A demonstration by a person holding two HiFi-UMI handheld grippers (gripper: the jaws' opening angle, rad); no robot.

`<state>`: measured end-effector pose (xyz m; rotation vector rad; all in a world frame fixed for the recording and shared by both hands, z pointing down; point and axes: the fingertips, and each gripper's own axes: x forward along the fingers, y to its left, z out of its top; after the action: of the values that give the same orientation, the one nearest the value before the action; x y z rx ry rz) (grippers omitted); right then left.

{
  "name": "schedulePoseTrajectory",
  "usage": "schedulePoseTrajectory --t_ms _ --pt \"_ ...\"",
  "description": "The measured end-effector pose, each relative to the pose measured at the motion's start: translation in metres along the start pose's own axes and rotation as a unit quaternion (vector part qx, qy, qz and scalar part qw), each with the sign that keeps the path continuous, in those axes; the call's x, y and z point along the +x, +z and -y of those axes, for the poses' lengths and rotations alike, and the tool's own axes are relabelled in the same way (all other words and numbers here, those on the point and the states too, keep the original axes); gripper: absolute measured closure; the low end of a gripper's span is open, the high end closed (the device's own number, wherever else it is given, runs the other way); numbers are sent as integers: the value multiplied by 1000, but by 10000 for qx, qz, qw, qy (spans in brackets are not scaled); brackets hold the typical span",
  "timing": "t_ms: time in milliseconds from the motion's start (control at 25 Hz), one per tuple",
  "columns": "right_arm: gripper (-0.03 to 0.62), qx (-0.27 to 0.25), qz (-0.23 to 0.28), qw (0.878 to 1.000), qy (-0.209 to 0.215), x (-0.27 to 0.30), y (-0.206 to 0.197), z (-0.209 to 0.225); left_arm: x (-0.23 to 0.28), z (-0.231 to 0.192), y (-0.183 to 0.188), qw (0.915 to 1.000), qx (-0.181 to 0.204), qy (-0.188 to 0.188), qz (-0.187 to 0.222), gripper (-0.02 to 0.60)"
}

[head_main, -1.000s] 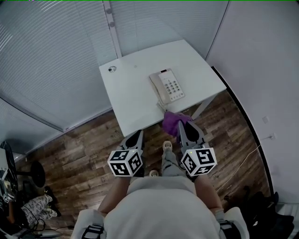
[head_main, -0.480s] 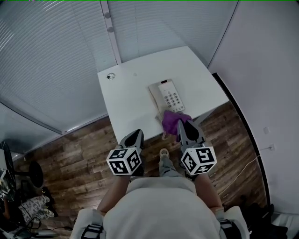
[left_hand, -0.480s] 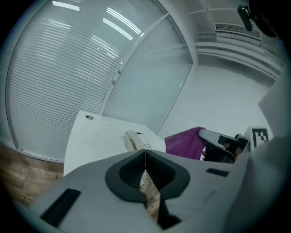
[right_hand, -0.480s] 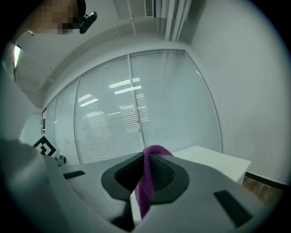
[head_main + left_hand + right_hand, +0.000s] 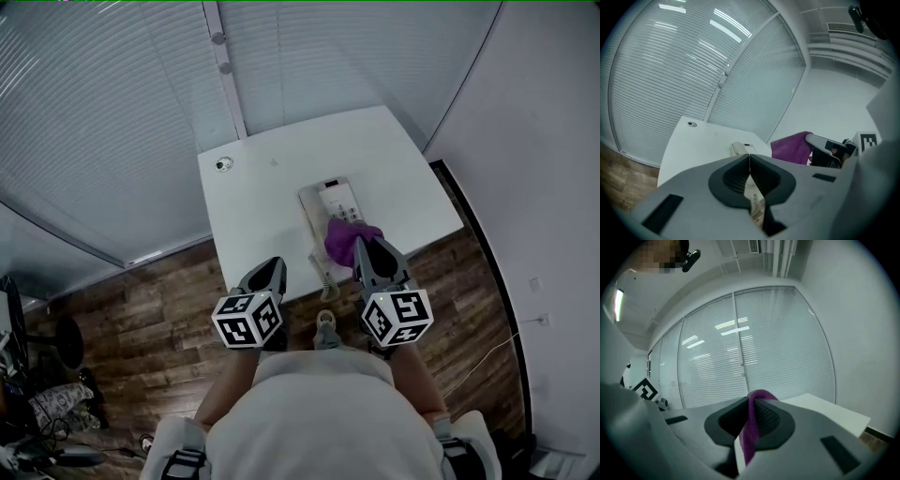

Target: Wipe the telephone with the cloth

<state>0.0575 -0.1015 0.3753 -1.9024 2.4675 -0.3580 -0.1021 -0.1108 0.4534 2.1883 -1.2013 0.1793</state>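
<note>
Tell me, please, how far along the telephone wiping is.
Done: the cloth is picked up, clamped in the right gripper. In hand: it hangs over the near end of the phone; contact is unclear. Left: the wiping itself. The left gripper is shut and empty.

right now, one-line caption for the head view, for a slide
Right gripper holds a purple cloth at the white telephone on a white table; left gripper shut, empty.
</note>
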Motion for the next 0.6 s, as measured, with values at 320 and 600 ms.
schedulePoseTrajectory --t_ms 320,600 --pt "551 -92 -60 9994 321 39 8 18 27 -5 16 9994 -169 286 108 560" --pt "551 -172 -155 9977 629 76 8 26 43 -15 22 9977 -321 574 167 561"
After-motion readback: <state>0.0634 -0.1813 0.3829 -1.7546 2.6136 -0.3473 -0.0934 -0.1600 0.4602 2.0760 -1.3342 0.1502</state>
